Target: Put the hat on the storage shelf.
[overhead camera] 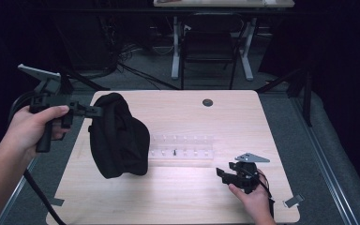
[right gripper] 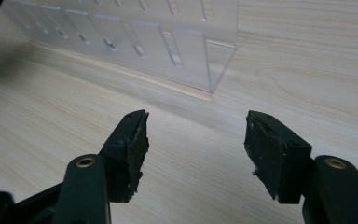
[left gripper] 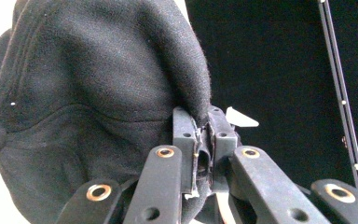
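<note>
Left gripper (overhead camera: 91, 110): pinches black cap (overhead camera: 119, 138), hanging over table (overhead camera: 183, 197) | Right gripper (right gripper: 193, 149): wide, empty | Risk: thin pinch, cap may slip.

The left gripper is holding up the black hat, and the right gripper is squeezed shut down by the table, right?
Not quite. The left gripper does hold up the black hat, but the right gripper is not shut: the right gripper view shows its jaws wide apart with nothing between them, just above the table near the clear rack.
</note>
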A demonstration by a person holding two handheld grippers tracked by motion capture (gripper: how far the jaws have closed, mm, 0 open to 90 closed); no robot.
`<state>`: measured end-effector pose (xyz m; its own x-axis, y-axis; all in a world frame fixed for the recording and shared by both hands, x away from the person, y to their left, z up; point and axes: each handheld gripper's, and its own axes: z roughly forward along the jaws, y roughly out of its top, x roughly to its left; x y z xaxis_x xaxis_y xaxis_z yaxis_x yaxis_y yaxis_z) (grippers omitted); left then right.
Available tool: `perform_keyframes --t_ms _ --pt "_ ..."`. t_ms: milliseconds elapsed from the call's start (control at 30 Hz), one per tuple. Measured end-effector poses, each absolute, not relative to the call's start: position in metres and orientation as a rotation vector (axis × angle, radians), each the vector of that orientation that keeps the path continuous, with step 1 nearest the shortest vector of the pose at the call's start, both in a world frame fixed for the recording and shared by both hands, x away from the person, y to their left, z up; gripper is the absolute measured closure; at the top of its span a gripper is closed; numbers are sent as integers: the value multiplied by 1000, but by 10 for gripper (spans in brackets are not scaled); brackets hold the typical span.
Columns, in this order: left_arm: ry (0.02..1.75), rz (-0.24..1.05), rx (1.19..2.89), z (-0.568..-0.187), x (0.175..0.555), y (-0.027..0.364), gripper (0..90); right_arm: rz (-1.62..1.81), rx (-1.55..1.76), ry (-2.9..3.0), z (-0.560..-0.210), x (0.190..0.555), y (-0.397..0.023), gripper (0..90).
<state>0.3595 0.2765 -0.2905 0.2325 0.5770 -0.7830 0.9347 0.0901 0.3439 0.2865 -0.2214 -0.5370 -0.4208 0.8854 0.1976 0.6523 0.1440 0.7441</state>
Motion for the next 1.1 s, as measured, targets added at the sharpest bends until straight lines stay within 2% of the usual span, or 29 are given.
perform_keyframes --t_ms 133,400,1100 --pt "1442 -487 1603 -286 366 267 849 1102 1433 2174 -534 285 -210 473" --pt "1429 -494 1616 -281 382 249 849 1102 1381 2191 -523 285 -195 499" --pt "1433 -495 1624 -286 415 211 849 1133 1335 2171 -515 290 -186 469"
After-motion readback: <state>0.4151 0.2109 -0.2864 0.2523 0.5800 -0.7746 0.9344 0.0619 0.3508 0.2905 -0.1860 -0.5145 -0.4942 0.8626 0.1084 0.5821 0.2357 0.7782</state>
